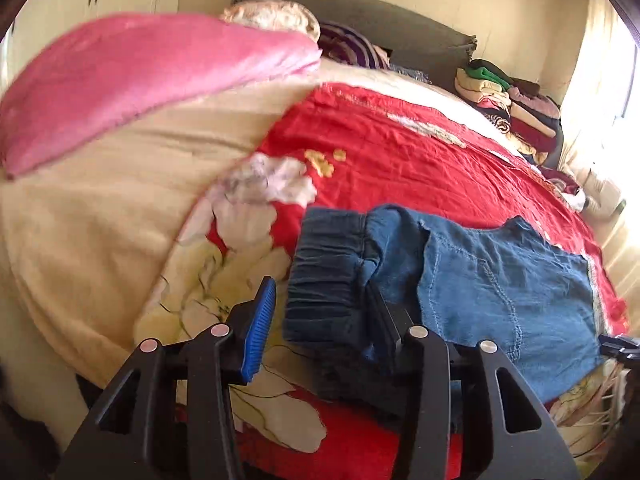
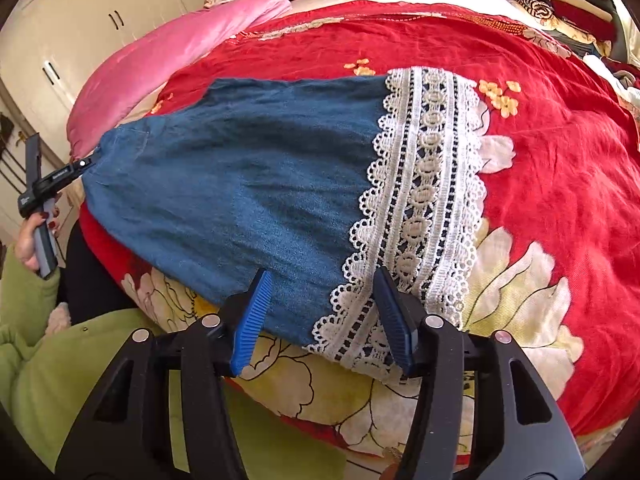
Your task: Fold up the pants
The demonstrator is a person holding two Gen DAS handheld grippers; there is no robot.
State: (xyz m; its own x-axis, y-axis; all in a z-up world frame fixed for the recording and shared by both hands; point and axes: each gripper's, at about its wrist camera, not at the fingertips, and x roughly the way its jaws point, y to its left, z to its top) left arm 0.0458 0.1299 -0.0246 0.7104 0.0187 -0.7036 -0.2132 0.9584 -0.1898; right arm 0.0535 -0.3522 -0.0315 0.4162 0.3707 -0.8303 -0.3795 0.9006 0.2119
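Blue denim pants (image 1: 480, 280) with a gathered elastic waistband (image 1: 324, 272) lie flat on the red floral bedspread. Their leg ends in a white lace hem (image 2: 428, 200). My left gripper (image 1: 320, 320) is open, its fingers straddling the waistband end close above the cloth. My right gripper (image 2: 320, 304) is open, its fingers either side of the near edge by the lace hem. The left gripper also shows in the right wrist view (image 2: 76, 168) at the waist end. The right gripper's tip shows in the left wrist view (image 1: 618, 346).
A red floral bedspread (image 2: 540, 140) covers the bed over a cream blanket (image 1: 100, 220). A pink pillow (image 1: 140, 76) lies at the far left. A stack of folded clothes (image 1: 516, 104) sits at the far right by the headboard. White wardrobes (image 2: 80, 20) stand behind.
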